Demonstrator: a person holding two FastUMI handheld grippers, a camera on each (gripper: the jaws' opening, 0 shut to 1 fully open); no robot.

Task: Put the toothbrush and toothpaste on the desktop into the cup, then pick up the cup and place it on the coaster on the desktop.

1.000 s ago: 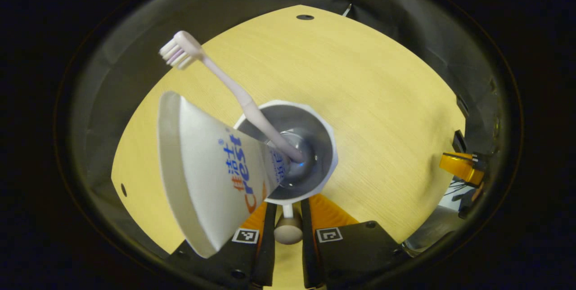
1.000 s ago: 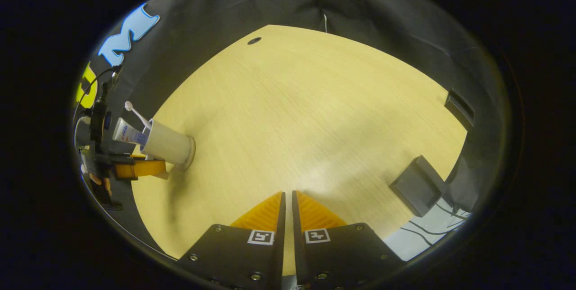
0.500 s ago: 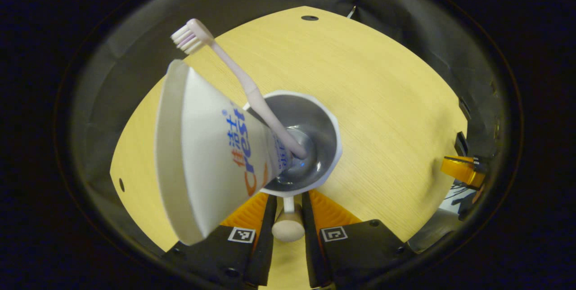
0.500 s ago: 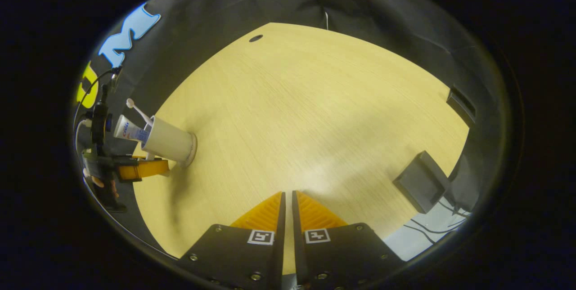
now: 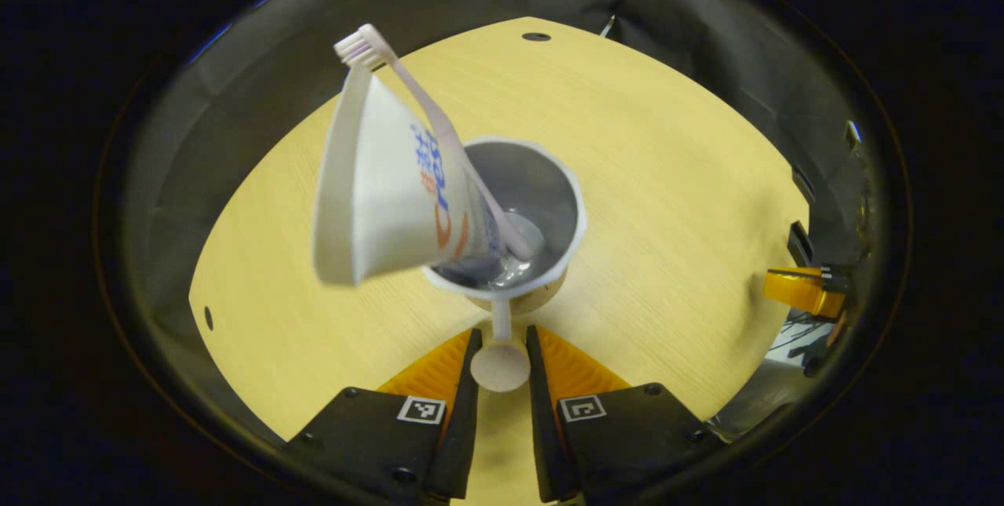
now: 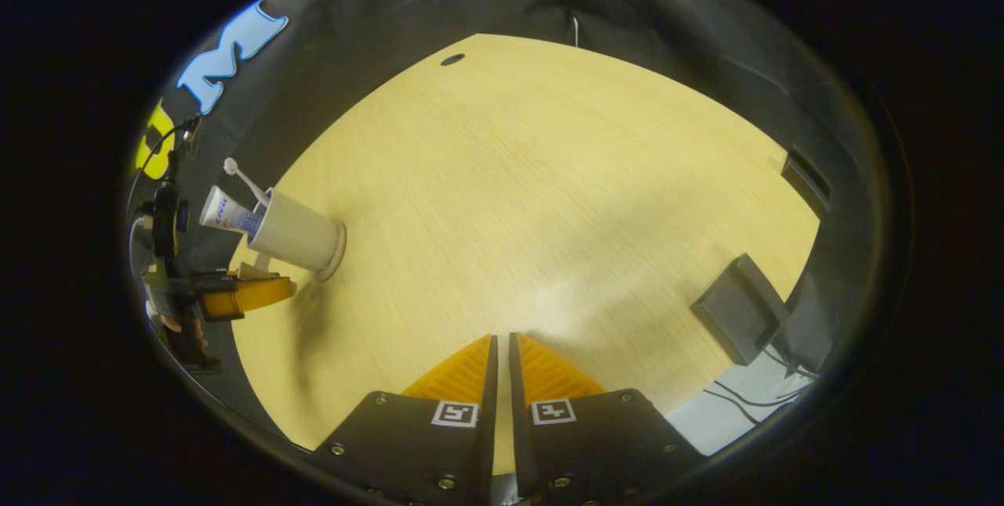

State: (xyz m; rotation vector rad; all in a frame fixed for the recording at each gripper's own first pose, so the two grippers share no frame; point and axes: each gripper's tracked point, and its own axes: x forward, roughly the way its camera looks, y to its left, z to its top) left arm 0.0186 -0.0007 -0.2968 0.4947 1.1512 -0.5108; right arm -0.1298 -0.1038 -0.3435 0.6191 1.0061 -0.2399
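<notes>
White, wide-mouthed cup [image 5: 541, 184] with a side handle ending in a round knob [image 5: 500, 366], seen from above in the left gripper view. It stood on a round tan coaster [image 5: 541, 300] whose rim showed under its near side, on the pale wood-grain desktop [image 5: 667, 176]. Inside leaned a white toothpaste tube [image 5: 384, 192] with blue and orange-red printing, and a pale pink toothbrush [image 5: 423, 106], bristles up.

Compared with half a second earlier, the tube had swung more upright, the brush head lay against the tube's crimped end, and the coaster rim had come into sight.

The left gripper [image 5: 502, 331] had its fingers closed on the handle, one at each side of the knob. The right gripper [image 6: 502, 337] held nothing, its fingers pressed almost together over bare desktop, well apart from the cup [image 6: 294, 231]. A dark box [image 6: 733, 310] sat at the desk's right edge.
</notes>
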